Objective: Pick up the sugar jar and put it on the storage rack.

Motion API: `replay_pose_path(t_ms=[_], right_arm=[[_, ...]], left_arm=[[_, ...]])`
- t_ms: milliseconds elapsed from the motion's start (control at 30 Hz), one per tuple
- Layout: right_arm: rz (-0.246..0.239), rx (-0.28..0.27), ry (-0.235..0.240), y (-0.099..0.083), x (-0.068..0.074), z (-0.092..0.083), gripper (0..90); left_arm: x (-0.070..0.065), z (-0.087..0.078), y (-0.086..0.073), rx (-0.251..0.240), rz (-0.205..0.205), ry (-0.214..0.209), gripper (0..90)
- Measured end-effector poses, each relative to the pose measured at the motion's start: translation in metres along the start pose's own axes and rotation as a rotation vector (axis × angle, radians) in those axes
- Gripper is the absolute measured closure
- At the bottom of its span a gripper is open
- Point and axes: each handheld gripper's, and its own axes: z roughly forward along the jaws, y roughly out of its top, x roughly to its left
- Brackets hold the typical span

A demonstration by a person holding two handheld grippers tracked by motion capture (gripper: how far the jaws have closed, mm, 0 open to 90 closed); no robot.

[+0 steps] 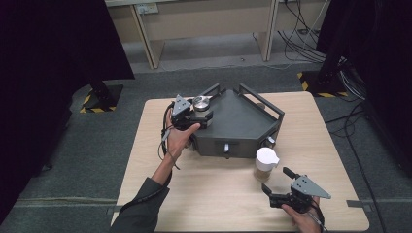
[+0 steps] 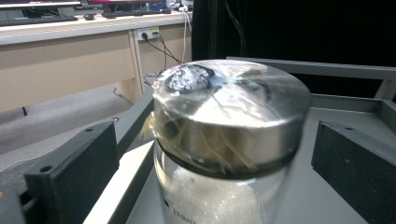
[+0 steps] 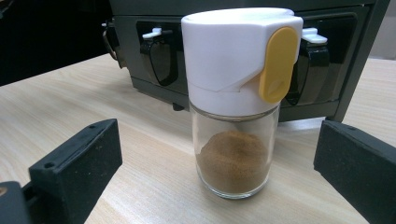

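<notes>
I am holding the left gripper (image 1: 198,115) released, jaws wide around the steel-lidded jar (image 2: 229,116), now standing in the grey rack (image 1: 243,121). Ahead of the right gripper (image 1: 279,194), jaws also spread and empty, the white-capped spice shaker (image 3: 236,98) is waiting on the table (image 1: 218,194); I judge it next.

The left gripper (image 1: 200,115) is held out over the far left of the table on an outstretched forearm, its jaws spread wide apart. The right gripper (image 1: 275,194) sits low at the near right edge in the right hand (image 1: 302,219), its jaws open too and pointing left and away.
</notes>
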Motion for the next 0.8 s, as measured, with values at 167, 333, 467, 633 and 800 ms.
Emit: replay_pose_path(t_ms=[167,333,467,633,800], right_arm=[[-0.001,0.001,0.001,0.0,0.0,0.0,1.2],[-0.001,0.001,0.001,0.0,0.0,0.0,1.2],[-0.002,0.001,0.001,0.0,0.0,0.0,1.2],[-0.004,0.001,0.002,0.0,0.0,0.0,1.2],[-0.003,0.001,0.001,0.0,0.0,0.0,1.2]], left_arm=[[0.002,-0.007,-0.002,-0.002,0.002,-0.01,0.2],[0.0,-0.013,-0.001,-0.001,0.014,-0.02,0.2],[-0.002,-0.019,-0.002,-0.009,0.014,-0.039,0.3],[-0.003,-0.023,-0.004,-0.003,0.008,-0.048,0.2],[-0.005,-0.03,-0.008,0.0,0.011,-0.055,0.3]])
